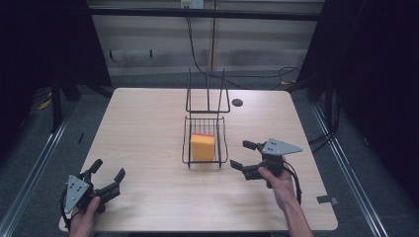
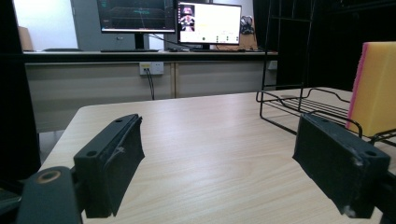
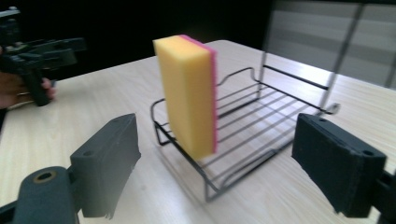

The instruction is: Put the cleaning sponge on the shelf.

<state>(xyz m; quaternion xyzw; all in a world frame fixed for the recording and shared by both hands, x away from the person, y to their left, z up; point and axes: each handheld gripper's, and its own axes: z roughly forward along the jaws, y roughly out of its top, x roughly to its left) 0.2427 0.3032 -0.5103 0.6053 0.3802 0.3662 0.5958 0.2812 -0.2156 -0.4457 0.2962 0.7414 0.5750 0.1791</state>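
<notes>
Yellow sponge (image 3: 187, 93) with thin pink backing is seen standing upright on edge in the black wire rack (image 3: 261, 135), just ahead of the right gripper (image 1: 245, 155), whose jaws are spread wide, empty. Left gripper (image 1: 106, 175) is held well off to the sponge's side, jaws also apart, nothing gripped

Both grippers are matte black, each with two blocky jaws bearing round screw holes. The left gripper (image 1: 107, 176) and the right gripper (image 1: 242, 154) each carry a grey three-cornered plate dotted with screws, and trail a black cable.
</notes>
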